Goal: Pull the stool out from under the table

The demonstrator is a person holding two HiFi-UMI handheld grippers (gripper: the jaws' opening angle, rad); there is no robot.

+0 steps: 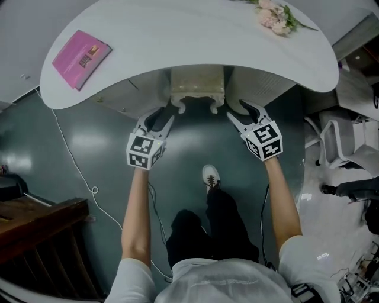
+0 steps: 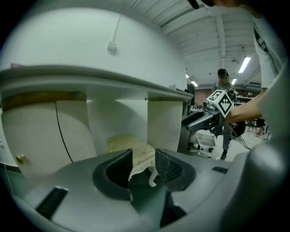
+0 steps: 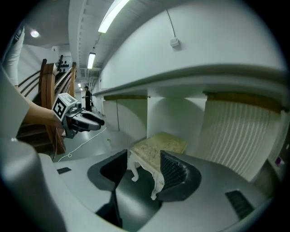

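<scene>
A pink book [image 1: 82, 58] lies on the white tabletop [image 1: 189, 35], beyond the stool [image 1: 197, 89] and to its left. The stool stands tucked under the tabletop's near edge; from above only the front of its cream seat and two curved front legs show. The left hand-held gripper [image 1: 166, 116] hovers just beside the stool's left front corner, jaws apart and clamped on nothing, with that corner showing through the gap beyond them. The right hand-held gripper [image 1: 236, 110] is just beside the stool's right front corner, jaws likewise apart and empty, a carved leg visible past them. Pink flowers [image 1: 275, 16] lie on the tabletop, beyond the stool to its right.
</scene>
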